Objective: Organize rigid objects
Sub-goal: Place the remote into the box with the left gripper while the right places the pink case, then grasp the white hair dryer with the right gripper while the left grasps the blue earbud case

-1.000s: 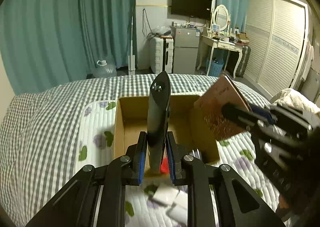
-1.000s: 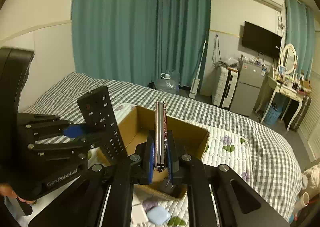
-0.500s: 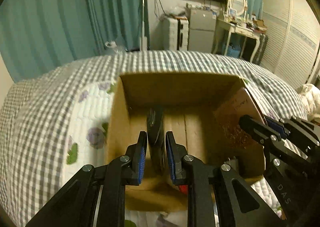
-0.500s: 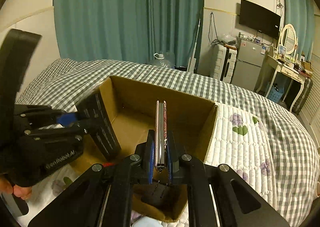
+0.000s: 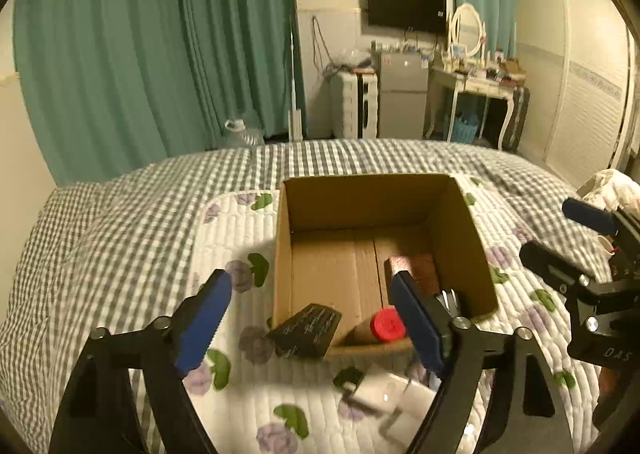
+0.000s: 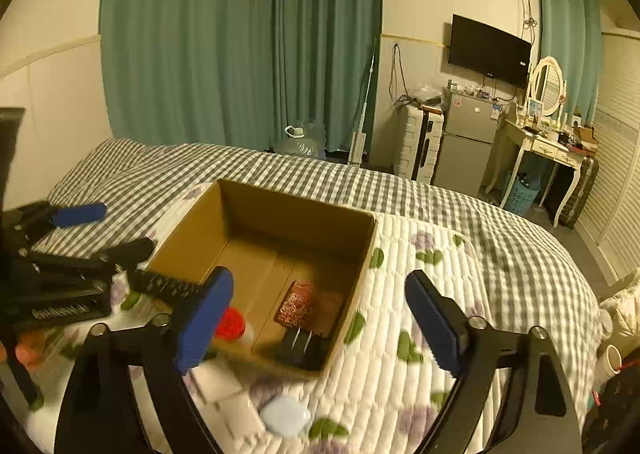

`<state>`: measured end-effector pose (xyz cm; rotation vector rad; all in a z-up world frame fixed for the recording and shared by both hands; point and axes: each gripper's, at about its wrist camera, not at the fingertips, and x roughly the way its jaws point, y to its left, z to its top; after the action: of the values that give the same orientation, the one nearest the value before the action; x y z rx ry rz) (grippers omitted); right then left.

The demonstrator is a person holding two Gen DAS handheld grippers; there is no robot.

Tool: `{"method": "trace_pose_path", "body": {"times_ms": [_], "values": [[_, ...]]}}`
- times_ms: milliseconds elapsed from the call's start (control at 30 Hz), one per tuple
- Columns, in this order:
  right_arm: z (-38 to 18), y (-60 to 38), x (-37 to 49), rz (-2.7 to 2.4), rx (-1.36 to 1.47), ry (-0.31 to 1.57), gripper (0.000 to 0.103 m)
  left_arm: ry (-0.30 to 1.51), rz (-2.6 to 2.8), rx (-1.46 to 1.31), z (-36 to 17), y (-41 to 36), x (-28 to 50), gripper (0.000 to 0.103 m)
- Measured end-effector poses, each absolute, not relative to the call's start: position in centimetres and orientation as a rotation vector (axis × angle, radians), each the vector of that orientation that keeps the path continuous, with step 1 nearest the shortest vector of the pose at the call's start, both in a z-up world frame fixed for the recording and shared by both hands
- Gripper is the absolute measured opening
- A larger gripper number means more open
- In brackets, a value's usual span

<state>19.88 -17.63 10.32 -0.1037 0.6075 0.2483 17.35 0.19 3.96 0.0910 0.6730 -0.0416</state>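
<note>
An open cardboard box (image 5: 460, 238) (image 6: 360, 254) sits on the quilted bed. A black remote (image 5: 306, 328) (image 6: 164, 286) leans over its near-left rim. A reddish patterned booklet (image 6: 308, 304) (image 5: 420, 266) lies flat on the box floor. A red-capped bottle (image 5: 386, 326) (image 6: 230, 324) and a black plug (image 6: 302, 346) also lie inside. My left gripper (image 5: 310, 318) is open and empty above the box's near edge. My right gripper (image 6: 320, 314) is open and empty above the box's right side.
White packets (image 5: 384, 394) (image 6: 232, 410) and a pale blue pad (image 6: 286, 416) lie on the quilt in front of the box. Checked bedding surrounds the quilt. Teal curtains, a fridge, a suitcase and a dressing table stand beyond the bed.
Both grippers opened and pulled back up. The remote left my left gripper and now leans on the box rim. The booklet left my right gripper and lies on the box floor.
</note>
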Motion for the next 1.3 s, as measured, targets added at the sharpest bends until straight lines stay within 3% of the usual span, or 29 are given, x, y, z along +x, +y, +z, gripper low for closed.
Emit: {"method": "trace_pose_path", "body": {"times_ms": [167, 533, 633, 700, 767, 833, 1300], "values": [[7.5, -16.8, 15.8, 0.271, -0.119, 0.676, 0.092, 0.675, -0.039, 0.065, 2.9, 1.4, 13.4, 0.087], [-4.6, -13.5, 13.4, 0.386, -0.125, 1.021, 0.091, 0.768, -0.021, -0.008, -5.6, 3.0, 9.3, 0.087], [-6.2, -13.0, 13.6, 0.416, -0.146, 1.077, 0.080, 0.803, -0.009, -0.015, -7.4, 3.3, 9.2, 0.087], [-7.3, -12.5, 13.7, 0.431, -0.174, 1.125, 0.065, 0.820, -0.003, -0.023, -7.8, 3.4, 9.2, 0.087], [-7.4, -12.6, 13.4, 0.429, -0.183, 1.120, 0.064, 0.821, 0.003, -0.021, -7.7, 3.4, 9.0, 0.087], [-6.4, -13.0, 12.8, 0.472, -0.158, 1.088, 0.051, 0.816, 0.000, -0.013, -7.5, 3.0, 8.9, 0.087], [1.8, -23.5, 15.7, 0.210, -0.120, 0.897, 0.051, 0.868, -0.136, 0.081, -9.4, -8.3, 13.3, 0.087]]}}
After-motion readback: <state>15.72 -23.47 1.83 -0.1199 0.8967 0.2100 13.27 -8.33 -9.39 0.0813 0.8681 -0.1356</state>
